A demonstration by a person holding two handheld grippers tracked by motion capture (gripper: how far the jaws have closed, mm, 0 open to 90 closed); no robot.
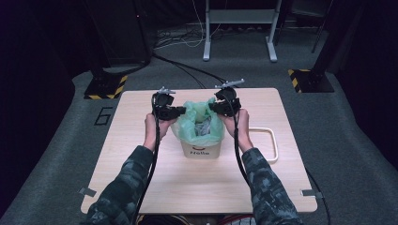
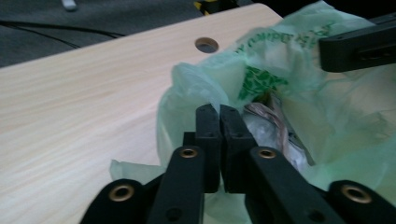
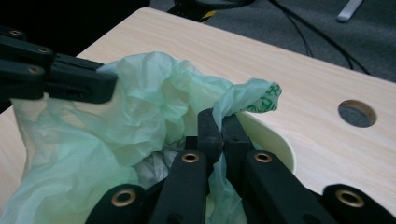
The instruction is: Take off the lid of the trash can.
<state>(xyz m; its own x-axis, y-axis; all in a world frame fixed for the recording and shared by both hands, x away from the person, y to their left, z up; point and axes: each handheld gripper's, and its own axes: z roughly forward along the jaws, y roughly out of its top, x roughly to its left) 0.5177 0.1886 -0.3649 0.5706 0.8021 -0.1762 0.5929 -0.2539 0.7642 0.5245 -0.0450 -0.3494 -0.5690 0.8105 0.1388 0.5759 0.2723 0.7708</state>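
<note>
Thin green film, soft and slippery: your left claw (image 2: 219, 116) and right claw (image 3: 217, 122) each pinch the bag (image 1: 201, 119) rim; grip gathered edges, lift gently.

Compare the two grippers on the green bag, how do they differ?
The left gripper pinches the green bag at the bin's left rim; the right gripper pinches it at the right rim. The right gripper grips a twisted, printed corner; the left gripper grips plainer film. Both are shut on the bag.

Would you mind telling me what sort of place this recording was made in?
Probably a lab or recording studio: a light wooden table on grey carpet, loose cables on the floor, and hazard-striped stand bases.
</note>
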